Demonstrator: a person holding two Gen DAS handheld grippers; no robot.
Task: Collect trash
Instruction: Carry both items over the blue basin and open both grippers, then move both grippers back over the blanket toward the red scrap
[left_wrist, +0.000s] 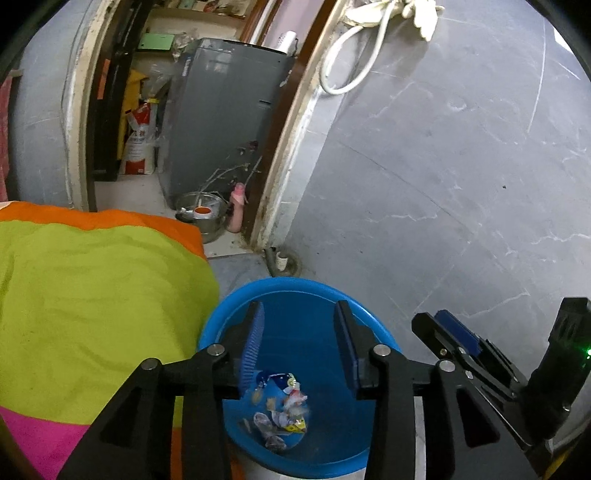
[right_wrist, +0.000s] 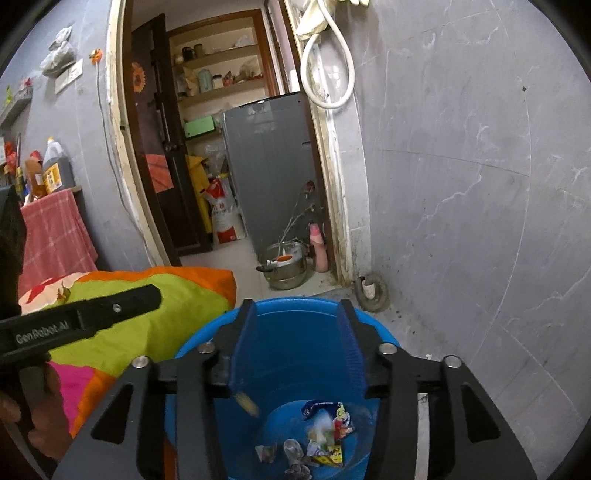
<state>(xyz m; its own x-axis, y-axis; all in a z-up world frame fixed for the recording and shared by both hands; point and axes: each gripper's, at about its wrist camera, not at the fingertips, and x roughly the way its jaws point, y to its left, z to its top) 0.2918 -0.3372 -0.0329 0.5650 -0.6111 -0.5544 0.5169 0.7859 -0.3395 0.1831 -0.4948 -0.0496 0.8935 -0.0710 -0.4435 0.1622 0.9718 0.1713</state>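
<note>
A blue plastic bucket stands on the floor and holds several crumpled wrappers at its bottom. My left gripper hangs open and empty over the bucket's mouth. My right gripper is also open over the same bucket, with the wrappers below it. A small yellowish scrap, blurred, is in the air just under the right gripper's left finger. The right gripper also shows at the lower right of the left wrist view.
A bright green, orange and pink blanket lies left of the bucket. A grey tiled wall rises on the right. A doorway behind shows a grey appliance, a steel pot and a pink bottle. A drain pipe sits by the doorframe.
</note>
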